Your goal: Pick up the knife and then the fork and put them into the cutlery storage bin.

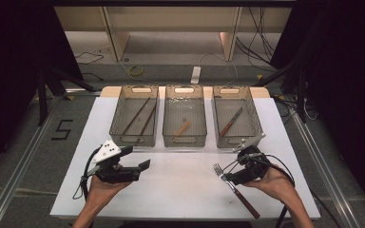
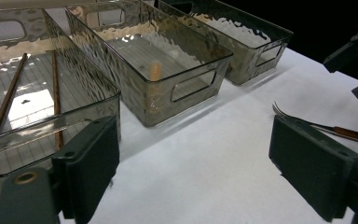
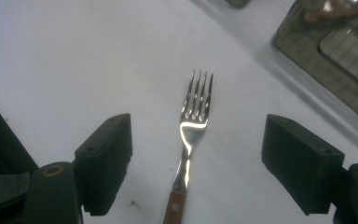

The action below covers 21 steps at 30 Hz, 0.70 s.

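Observation:
A fork (image 1: 244, 202) with a brown wooden handle lies on the white table top at the front right, tines toward the bins. My right gripper (image 1: 225, 173) hovers open over it. In the right gripper view the fork (image 3: 193, 121) lies between the two spread jaws, apart from both, and my right gripper (image 3: 196, 163) holds nothing. My left gripper (image 1: 137, 157) is at the front left, open and empty, aimed to the right. In the left gripper view my left gripper (image 2: 200, 158) faces the bins, with the fork (image 2: 349, 134) at the right.
Three clear bins stand in a row at the back. The left bin (image 1: 135, 88) holds two chopsticks (image 1: 140, 116), the middle bin (image 1: 184, 142) a wooden-handled utensil (image 1: 183, 128), the right bin (image 1: 228, 90) a knife (image 1: 231, 122). Bare white table top (image 1: 180, 190) lies between the grippers.

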Motion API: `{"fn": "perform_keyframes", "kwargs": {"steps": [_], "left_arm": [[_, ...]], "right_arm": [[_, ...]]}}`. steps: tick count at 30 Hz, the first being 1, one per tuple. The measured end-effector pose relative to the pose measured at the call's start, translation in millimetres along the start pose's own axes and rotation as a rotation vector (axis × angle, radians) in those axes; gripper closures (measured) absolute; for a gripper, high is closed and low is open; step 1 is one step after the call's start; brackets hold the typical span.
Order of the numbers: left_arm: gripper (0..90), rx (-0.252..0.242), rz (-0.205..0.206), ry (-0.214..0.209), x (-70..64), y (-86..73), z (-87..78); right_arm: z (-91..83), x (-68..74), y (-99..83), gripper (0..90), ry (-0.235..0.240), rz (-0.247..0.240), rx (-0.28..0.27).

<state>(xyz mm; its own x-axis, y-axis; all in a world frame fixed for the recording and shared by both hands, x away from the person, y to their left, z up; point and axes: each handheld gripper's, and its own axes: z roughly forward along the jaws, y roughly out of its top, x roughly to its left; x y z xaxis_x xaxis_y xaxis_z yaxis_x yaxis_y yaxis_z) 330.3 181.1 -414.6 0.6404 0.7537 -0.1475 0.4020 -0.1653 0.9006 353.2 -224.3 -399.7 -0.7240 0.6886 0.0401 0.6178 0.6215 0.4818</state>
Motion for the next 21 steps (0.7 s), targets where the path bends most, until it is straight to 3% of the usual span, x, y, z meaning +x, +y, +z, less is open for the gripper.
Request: {"fn": "perform_keyframes", "kwargs": {"steps": [12, 21], "left_arm": [[15.8, 0.001, -0.001, -0.001, 0.1, 0.0, 0.2], [15.8, 0.003, 0.0, -0.002, -0.1, 0.0, 0.4]], "right_arm": [[10.6, 7.1, -20.1, 26.3, -0.01, -0.019, 0.093], [14.0, 7.5, -28.2, 27.1, -0.011, -0.017, 0.12]]}}
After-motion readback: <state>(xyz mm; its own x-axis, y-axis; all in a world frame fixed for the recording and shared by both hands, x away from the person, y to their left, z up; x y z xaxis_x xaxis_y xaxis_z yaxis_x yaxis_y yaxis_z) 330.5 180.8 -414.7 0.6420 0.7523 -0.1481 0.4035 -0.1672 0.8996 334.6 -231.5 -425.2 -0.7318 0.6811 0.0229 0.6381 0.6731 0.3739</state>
